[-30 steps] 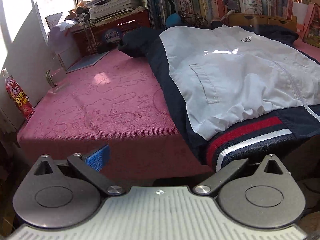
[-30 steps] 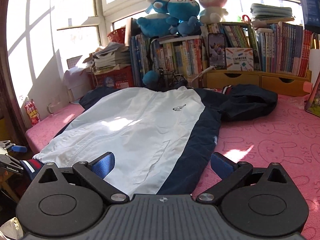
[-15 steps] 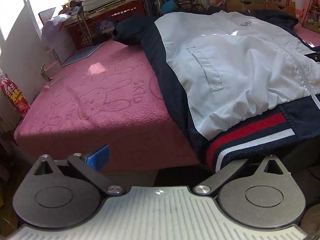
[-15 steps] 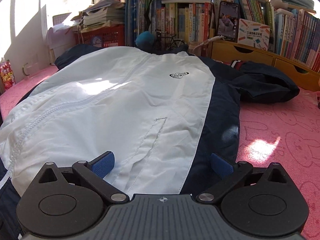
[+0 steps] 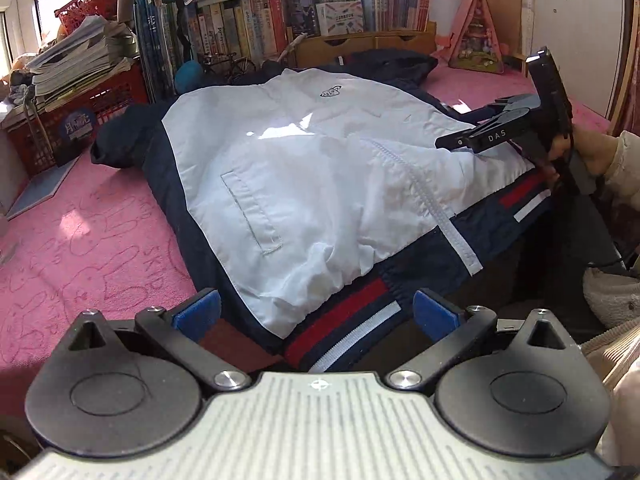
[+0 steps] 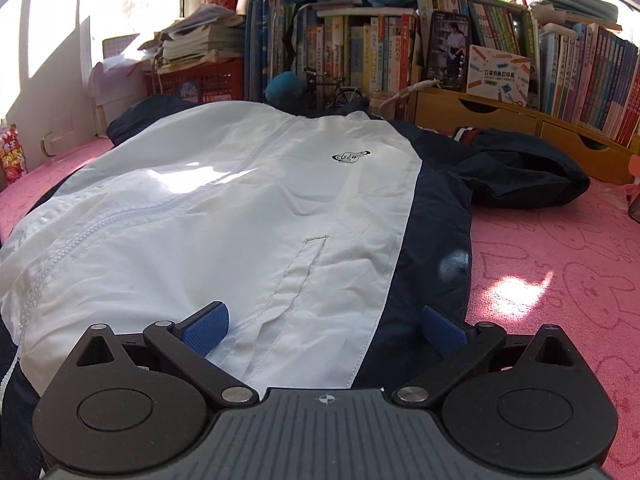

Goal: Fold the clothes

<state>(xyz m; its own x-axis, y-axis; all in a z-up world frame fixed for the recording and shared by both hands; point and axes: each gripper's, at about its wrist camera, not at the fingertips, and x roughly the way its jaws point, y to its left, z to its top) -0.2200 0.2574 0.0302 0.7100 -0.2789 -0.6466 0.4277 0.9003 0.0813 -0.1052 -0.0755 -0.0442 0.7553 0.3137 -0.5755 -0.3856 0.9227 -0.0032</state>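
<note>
Left wrist alone shows the right claw (image 5: 472, 138) over the jacket (image 5: 320, 168).

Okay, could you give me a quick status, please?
Both grippers open: left gripper at striped hem, right gripper over jacket. Jacket flat, unfolded. Nothing blocking.

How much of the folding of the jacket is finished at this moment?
Done: the jacket lies spread flat, zipped, on the pink cover. In hand: the left gripper and right gripper, both open, sit at its striped hem. Left: every fold.
</note>
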